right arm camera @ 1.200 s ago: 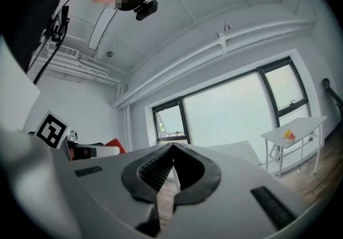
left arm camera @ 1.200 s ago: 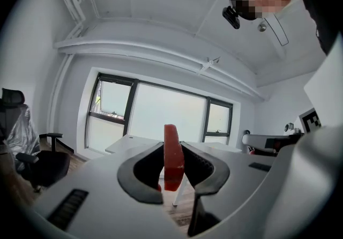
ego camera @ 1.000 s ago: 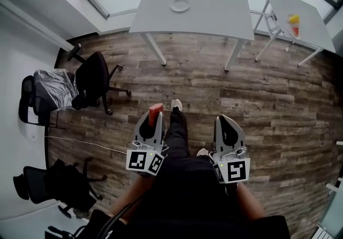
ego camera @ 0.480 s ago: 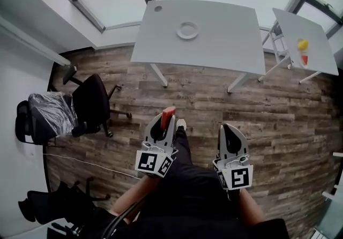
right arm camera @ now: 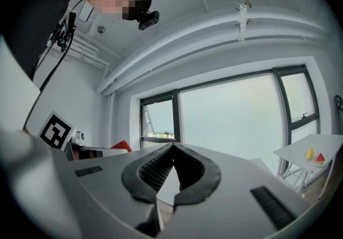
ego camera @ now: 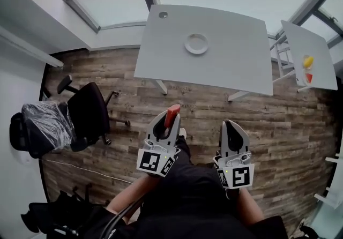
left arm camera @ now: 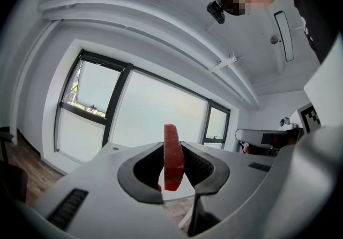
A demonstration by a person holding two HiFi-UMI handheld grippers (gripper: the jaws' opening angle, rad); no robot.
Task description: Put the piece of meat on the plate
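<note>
A red slice of meat [ego camera: 172,114] sticks out of the tips of my left gripper [ego camera: 169,120], which is shut on it; the left gripper view shows the slice [left arm camera: 172,157] upright between the dark pads. A white plate [ego camera: 196,44] lies on the grey table [ego camera: 225,66] ahead, well beyond both grippers. My right gripper [ego camera: 231,128] is shut with nothing in it, and in the right gripper view its jaws [right arm camera: 172,162] meet at the tips. Both grippers are held at waist height over the wooden floor.
A black office chair [ego camera: 88,109] and a chair wrapped in plastic [ego camera: 40,125] stand at the left. A second white table [ego camera: 311,53] at the right carries small yellow and red items [ego camera: 308,69]. Windows line the far wall. A white cable [ego camera: 80,168] lies on the floor.
The table and plate have come closer and lower in the head view as the person walks towards them. The left gripper keeps hold of the meat throughout.
</note>
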